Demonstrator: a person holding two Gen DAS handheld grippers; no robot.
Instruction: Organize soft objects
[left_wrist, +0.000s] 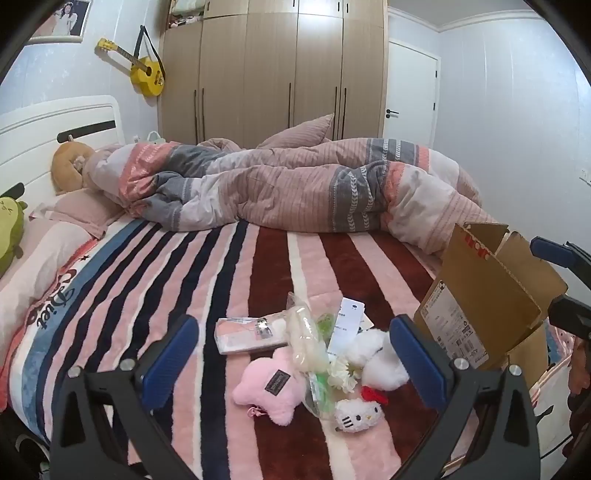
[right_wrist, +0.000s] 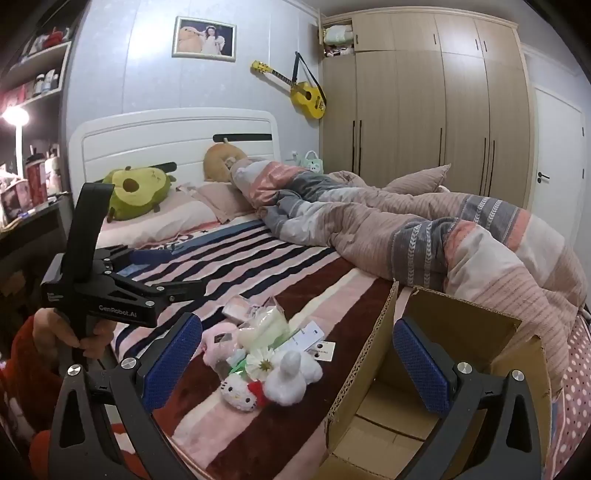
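Observation:
A small pile of soft things lies on the striped bed: a pink plush (left_wrist: 271, 387), a Hello Kitty plush (left_wrist: 356, 415) (right_wrist: 240, 393), a white plush (left_wrist: 382, 360) (right_wrist: 290, 374), a wrapped artificial flower (left_wrist: 308, 341) (right_wrist: 264, 334) and a flat pink packet (left_wrist: 249, 334). An open cardboard box (left_wrist: 484, 302) (right_wrist: 424, 376) stands to their right. My left gripper (left_wrist: 295, 358) is open and empty, hovering just before the pile; it also shows in the right wrist view (right_wrist: 177, 290). My right gripper (right_wrist: 297, 363) is open and empty, its right finger over the box.
A rumpled pink and grey duvet (left_wrist: 295, 184) covers the far half of the bed. An avocado plush (right_wrist: 136, 192) and a tan cushion (right_wrist: 218, 162) lie by the white headboard (right_wrist: 173, 136). A wardrobe (left_wrist: 273, 70) stands behind, a desk with a lamp (right_wrist: 16, 118) at left.

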